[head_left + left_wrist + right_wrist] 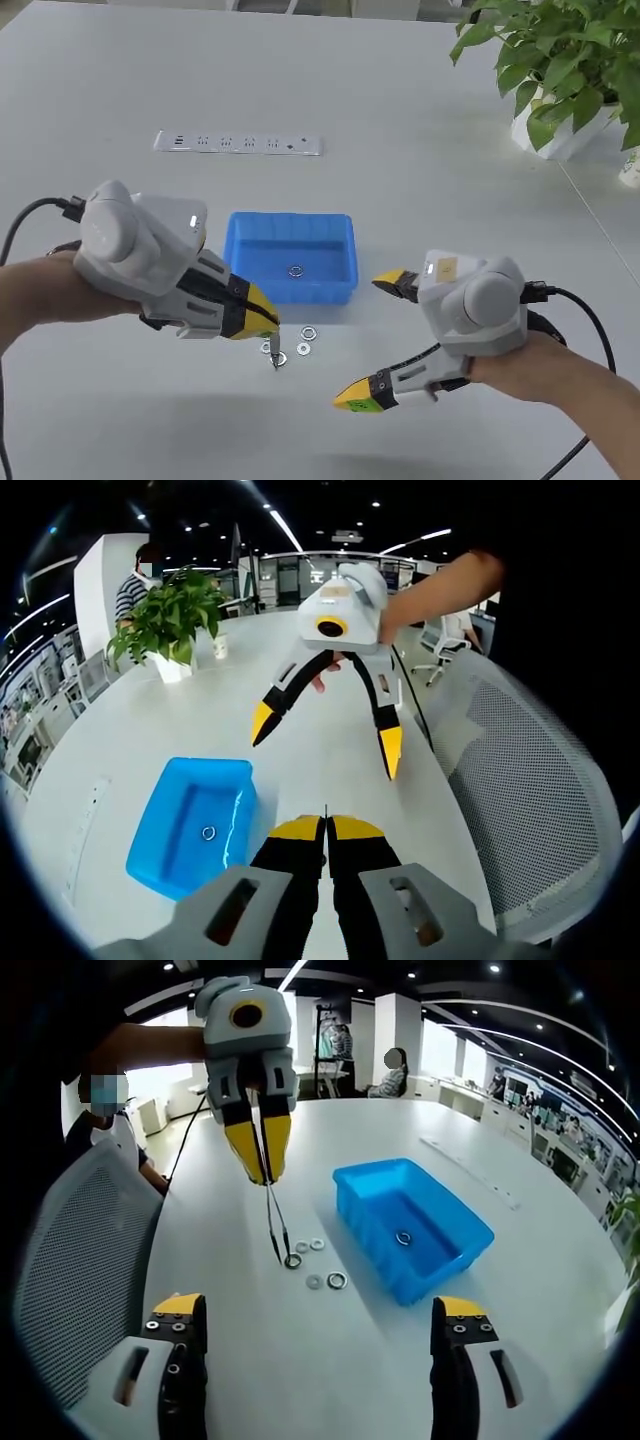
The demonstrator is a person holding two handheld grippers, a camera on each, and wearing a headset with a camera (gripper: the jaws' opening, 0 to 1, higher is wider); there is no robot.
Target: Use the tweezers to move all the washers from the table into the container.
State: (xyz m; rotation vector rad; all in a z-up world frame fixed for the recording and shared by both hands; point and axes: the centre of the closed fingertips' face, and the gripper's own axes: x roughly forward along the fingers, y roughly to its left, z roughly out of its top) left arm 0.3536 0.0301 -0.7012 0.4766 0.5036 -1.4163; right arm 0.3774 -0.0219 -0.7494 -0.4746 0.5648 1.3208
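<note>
Left gripper (262, 320) is clamped on the tweezers (270, 1210), jaws together on the handle end. The tweezers point down at the desk (420, 150), with the tips at one washer (293, 1260). The tips are too small in the frame to say whether they pinch it or just touch it. The other loose washers (337, 1280) lie close around it in a small cluster on the desk, just in front of the container (300, 292) on my side.

The container is a blue tray, upright, with a single washer inside (295, 271) lying flat on the bottom near the middle.

Right gripper (365, 340) holds nothing, jaws wide apart. It hovers above the desk to the right of the cluster, apart from the tweezers and the container, with the jaws aimed toward the left gripper.

A white power strip (237, 143) lies beyond the container. A potted plant (560, 70) stands at the far right corner of the desk.
</note>
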